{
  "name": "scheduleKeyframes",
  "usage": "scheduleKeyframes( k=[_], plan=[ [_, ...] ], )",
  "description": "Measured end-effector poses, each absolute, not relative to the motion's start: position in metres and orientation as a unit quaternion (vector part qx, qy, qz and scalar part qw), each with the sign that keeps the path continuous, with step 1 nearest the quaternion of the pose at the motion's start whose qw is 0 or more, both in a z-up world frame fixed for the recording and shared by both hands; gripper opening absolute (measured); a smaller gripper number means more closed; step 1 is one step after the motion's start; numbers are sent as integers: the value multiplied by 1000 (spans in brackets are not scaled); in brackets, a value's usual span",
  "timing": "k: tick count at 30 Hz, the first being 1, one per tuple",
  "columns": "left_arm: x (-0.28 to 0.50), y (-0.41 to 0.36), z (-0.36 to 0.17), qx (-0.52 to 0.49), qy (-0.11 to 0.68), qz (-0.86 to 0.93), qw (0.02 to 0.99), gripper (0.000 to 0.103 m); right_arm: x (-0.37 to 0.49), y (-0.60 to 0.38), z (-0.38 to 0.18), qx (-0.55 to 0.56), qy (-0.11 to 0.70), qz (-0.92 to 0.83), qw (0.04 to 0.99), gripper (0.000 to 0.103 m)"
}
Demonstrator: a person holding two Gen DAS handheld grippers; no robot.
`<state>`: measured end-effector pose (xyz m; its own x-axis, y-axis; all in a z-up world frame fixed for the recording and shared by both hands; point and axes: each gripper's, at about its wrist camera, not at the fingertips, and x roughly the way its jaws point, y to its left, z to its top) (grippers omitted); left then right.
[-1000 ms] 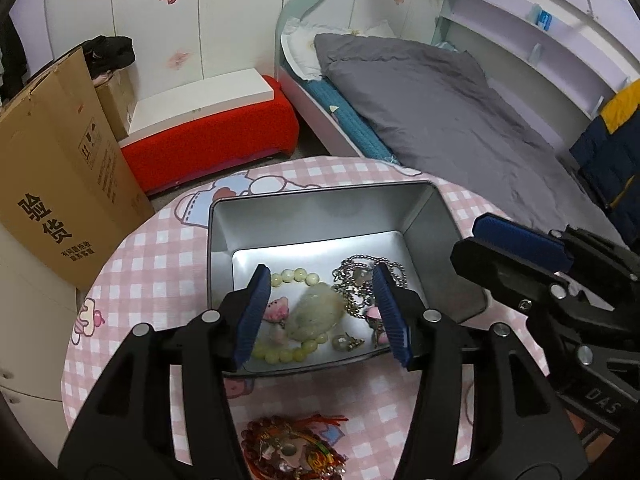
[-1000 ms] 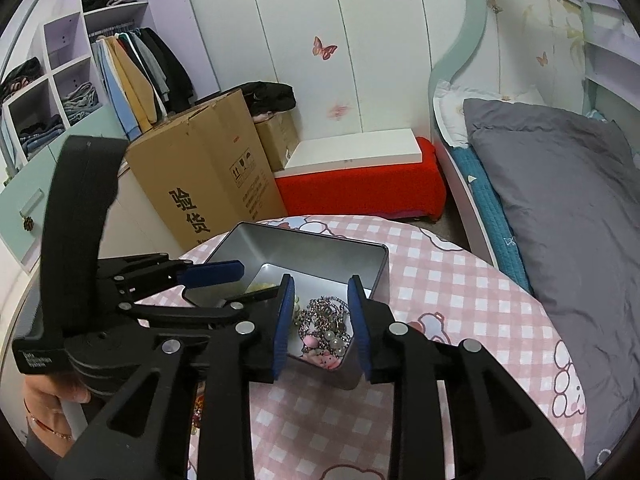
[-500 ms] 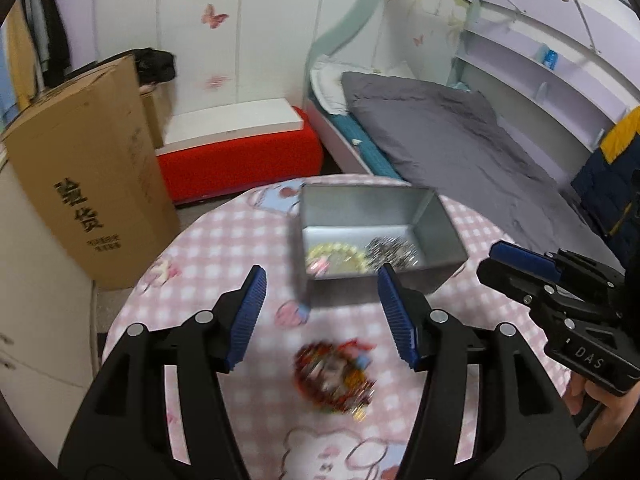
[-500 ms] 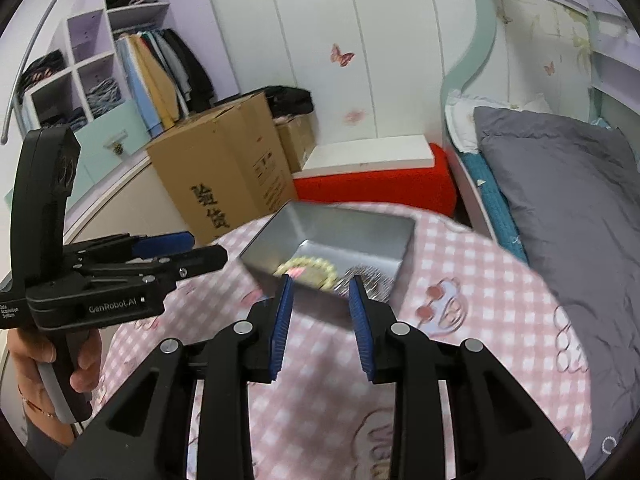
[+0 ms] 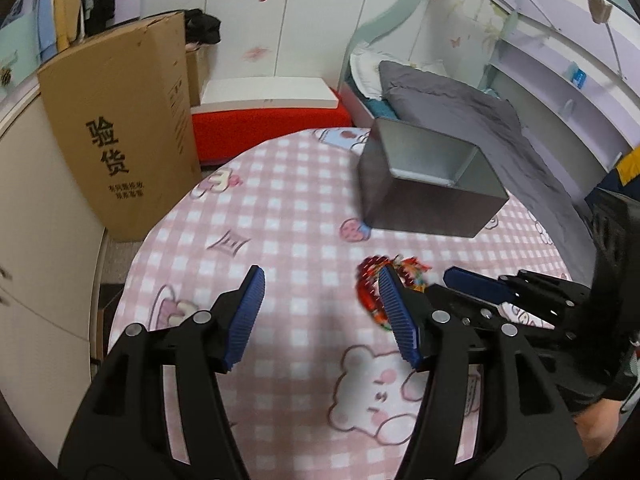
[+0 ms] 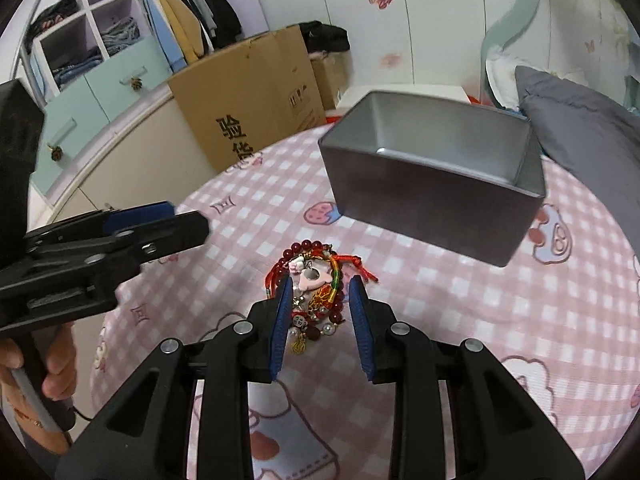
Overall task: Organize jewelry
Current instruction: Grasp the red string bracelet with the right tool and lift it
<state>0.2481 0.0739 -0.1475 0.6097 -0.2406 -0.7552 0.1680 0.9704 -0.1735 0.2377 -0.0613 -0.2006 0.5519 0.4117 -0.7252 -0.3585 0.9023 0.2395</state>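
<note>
The jaws of the right gripper [image 6: 320,322] were held apart, with nothing clamped between them; the tangled heap of red-beaded bracelets and charms [image 6: 316,286] was seen in the gap between the two blue ribbed pads [image 6: 280,326], lying on the cloth. Whether the pads touched the heap could not be told. The jaws of the left gripper [image 5: 320,316] were spread wide and empty above bare cloth, and the same heap [image 5: 372,284] was partly hidden behind its right pad. The left gripper [image 6: 120,236] was also seen from the right wrist view, to the left of the heap and apart from it.

The heap was located on the round table covered with a pink checked cartoon-print cloth [image 6: 500,320], near the front wall of the open rectangular grey metal tin [image 6: 432,208] but not touching it. The contents of the tin could not be seen. A tall brown cardboard box [image 5: 116,120] printed with black characters was positioned beyond the table edge.
</note>
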Motion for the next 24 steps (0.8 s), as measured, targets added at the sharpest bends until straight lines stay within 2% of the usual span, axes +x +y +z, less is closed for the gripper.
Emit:
scheduleKeyframes(
  k=[5,7,9,11,24],
  plan=[
    [243,82,-153,-47,429,-112,895,60,244,-56,-207,26,429,209,879,26],
    [243,82,-153,-50,429,-116,894,60,245,-55,-210,23,432,207,877,21],
    [243,81,-154,-49,430,-117,894,60,245,-54,-211,18,432,208,877,8],
    [244,81,-156,-48,432,-120,893,60,244,-53,-210,4,430,204,879,3],
    [237,69,-160,-46,433,-141,889,60,203,-79,-142,14,341,208,917,1]
  ],
)
